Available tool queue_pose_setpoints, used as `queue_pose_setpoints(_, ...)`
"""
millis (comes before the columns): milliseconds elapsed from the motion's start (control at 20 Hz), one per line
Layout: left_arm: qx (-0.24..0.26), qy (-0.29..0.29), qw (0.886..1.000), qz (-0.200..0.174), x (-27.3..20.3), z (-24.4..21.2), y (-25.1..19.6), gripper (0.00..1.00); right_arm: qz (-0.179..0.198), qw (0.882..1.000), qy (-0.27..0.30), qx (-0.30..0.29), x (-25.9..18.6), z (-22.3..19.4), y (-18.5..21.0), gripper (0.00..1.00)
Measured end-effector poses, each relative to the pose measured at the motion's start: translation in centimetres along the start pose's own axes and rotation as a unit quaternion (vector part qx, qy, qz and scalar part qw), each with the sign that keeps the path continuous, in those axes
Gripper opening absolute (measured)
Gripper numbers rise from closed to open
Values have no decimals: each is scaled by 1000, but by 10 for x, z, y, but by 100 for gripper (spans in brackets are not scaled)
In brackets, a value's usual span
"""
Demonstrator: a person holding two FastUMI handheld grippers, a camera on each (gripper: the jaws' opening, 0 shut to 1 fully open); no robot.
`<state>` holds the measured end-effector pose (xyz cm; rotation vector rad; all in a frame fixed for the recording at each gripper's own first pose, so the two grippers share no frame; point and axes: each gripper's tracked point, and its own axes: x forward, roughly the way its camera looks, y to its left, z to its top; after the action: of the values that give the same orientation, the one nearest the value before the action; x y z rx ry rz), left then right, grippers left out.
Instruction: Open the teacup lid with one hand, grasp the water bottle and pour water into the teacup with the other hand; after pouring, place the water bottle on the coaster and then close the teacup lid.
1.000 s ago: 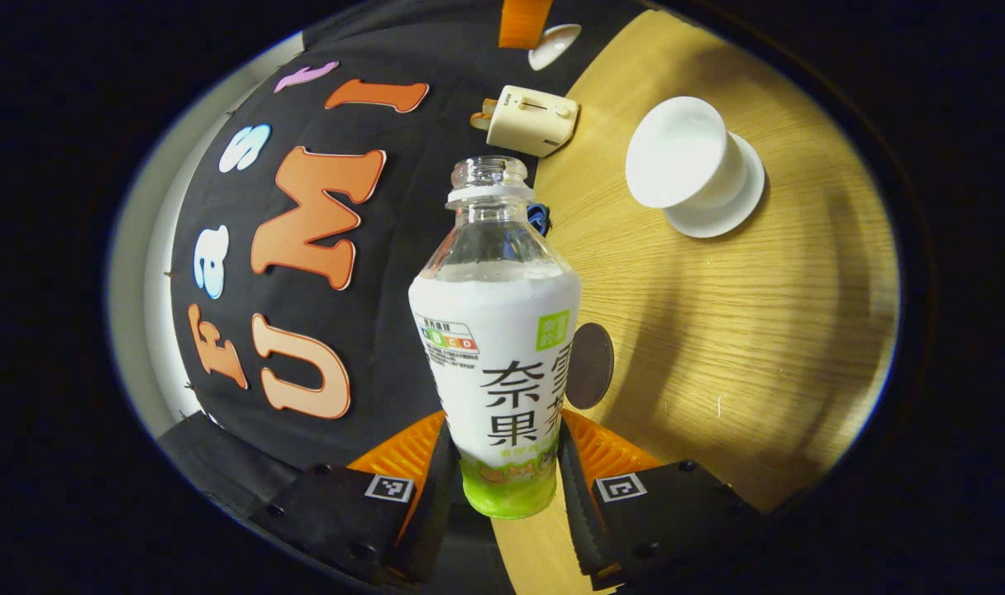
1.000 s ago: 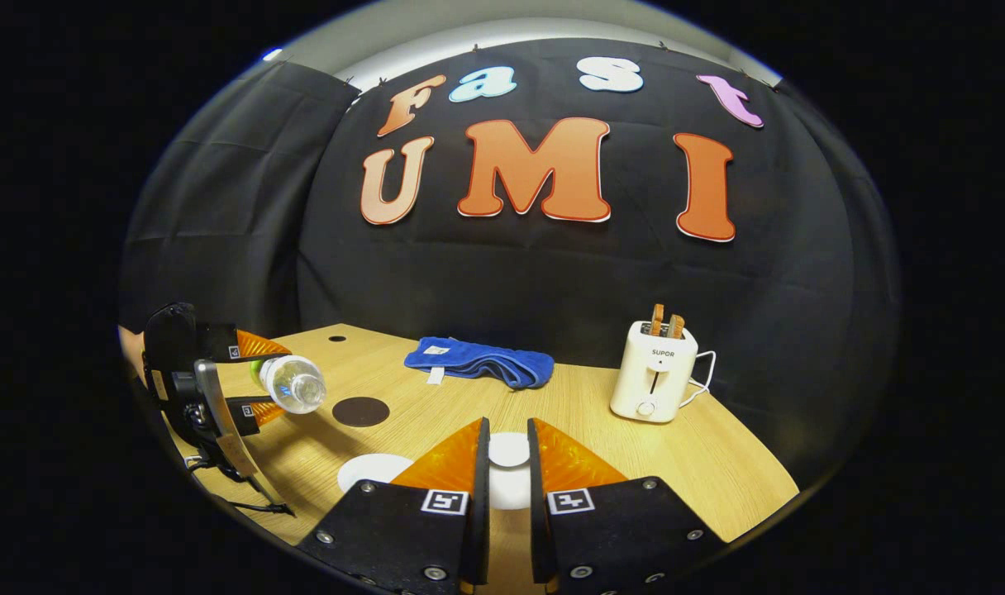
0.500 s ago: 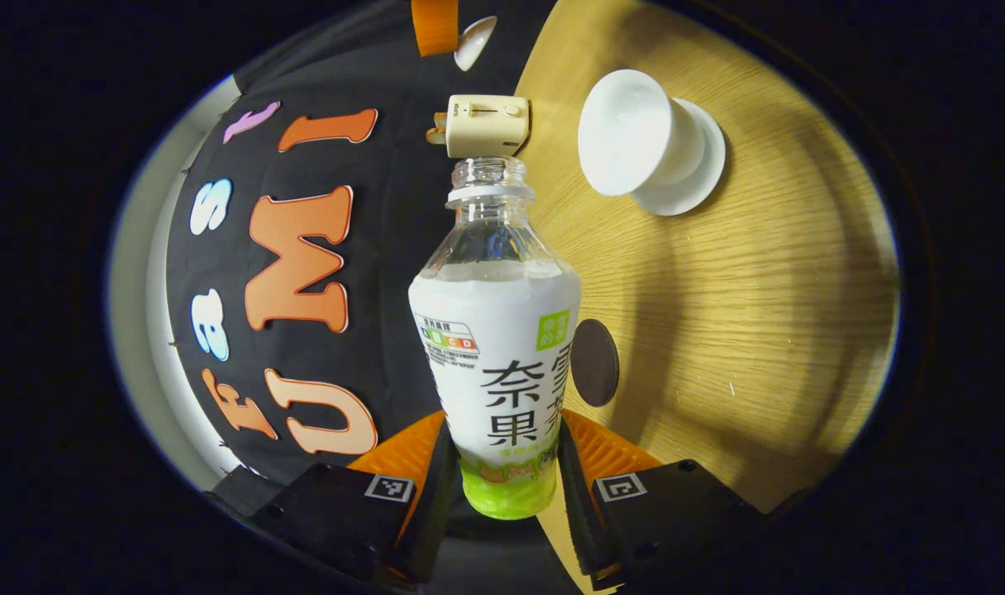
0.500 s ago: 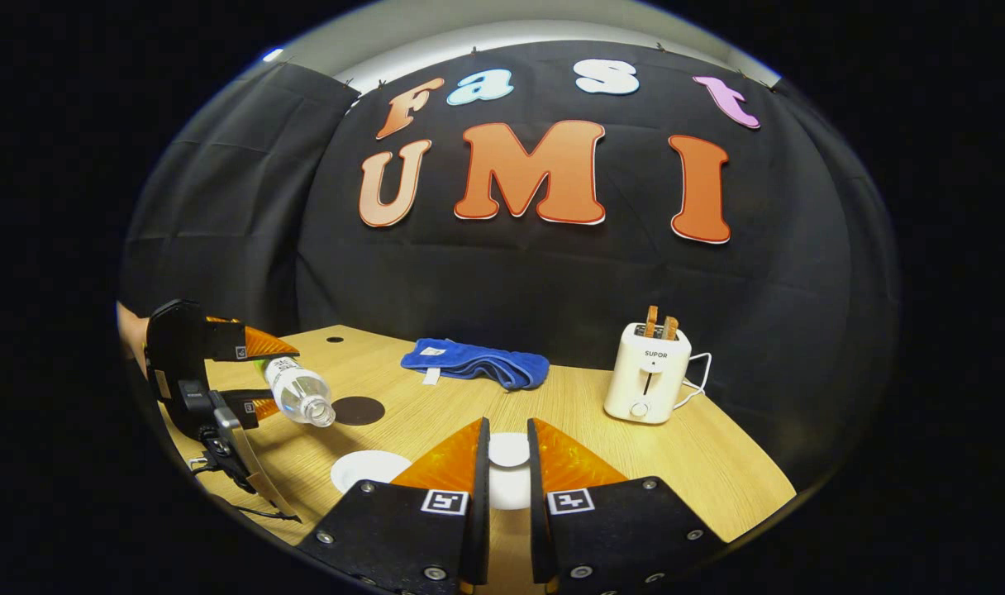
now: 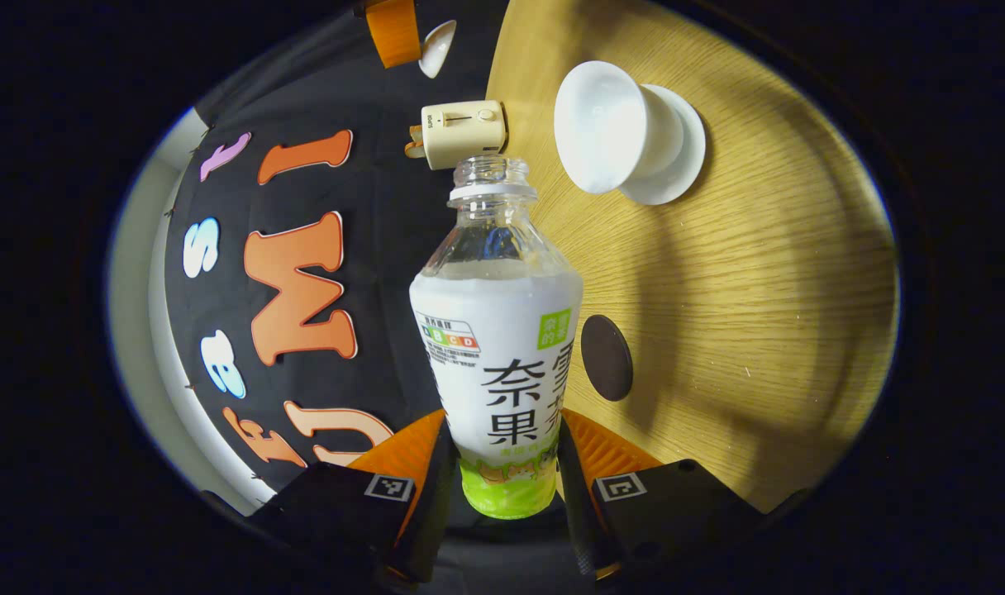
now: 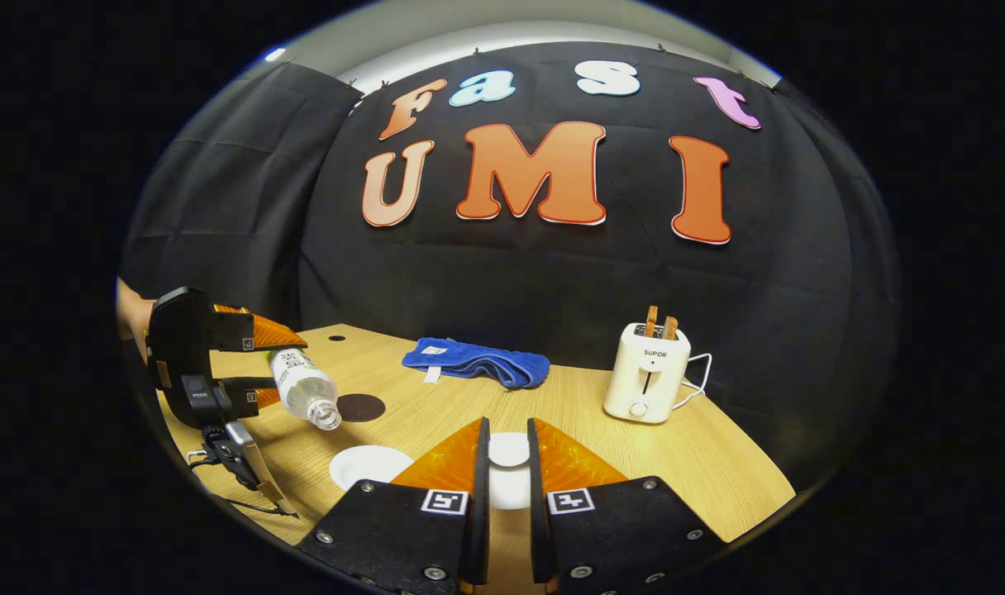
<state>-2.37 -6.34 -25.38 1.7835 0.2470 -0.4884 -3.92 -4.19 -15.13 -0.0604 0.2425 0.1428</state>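
My left gripper (image 5: 502, 489) is shut on the lower body of an uncapped water bottle (image 5: 496, 330) with a white and green label. It holds the bottle tilted, mouth aimed down toward the table. A lidless white teacup (image 5: 614, 124) on its saucer lies beyond and right of the mouth. The dark round coaster (image 5: 607, 357) sits beside the bottle. My right gripper (image 6: 503, 463) is shut on the white teacup lid (image 6: 508, 450), held above the table. In the right gripper view, the left gripper (image 6: 250, 368) tips the bottle (image 6: 304, 388) over the teacup (image 6: 370, 465), near the coaster (image 6: 360, 406).
A cream toaster (image 6: 647, 373) with two slices of toast stands at the back right of the wooden table (image 6: 717, 463). A folded blue towel (image 6: 478, 364) lies at the back centre. A hand holds the left gripper at the table's left edge.
The left gripper has rolled further, so the bottle's mouth has dipped lower and come closer to the teacup. The right gripper has stayed still with the lid.
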Motion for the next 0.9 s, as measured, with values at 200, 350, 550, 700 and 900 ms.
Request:
queue_pose_setpoints(200, 21, -4, 1000, 3, 2, 3, 1, 65, 7, 1000, -2, -4, -3, -2, 3, 20)
queue_pose_setpoints(350, 35, -5, 999, 9, 3, 3, 6, 67, 9, 1000, -3, -5, -3, -2, 4, 21)
queue_pose_setpoints(550, 49, -7, 999, 15, 4, 4, 10, 67, 11, 1000, -5, -4, -2, -1, 5, 21)
queue_pose_setpoints(700, 54, -7, 998, 17, 5, 3, 13, 66, 12, 1000, -6, -4, -3, -1, 5, 21)
queue_pose_setpoints(900, 67, -7, 997, 24, 9, 3, 19, 65, 12, 1000, -8, -5, -3, -1, 5, 21)
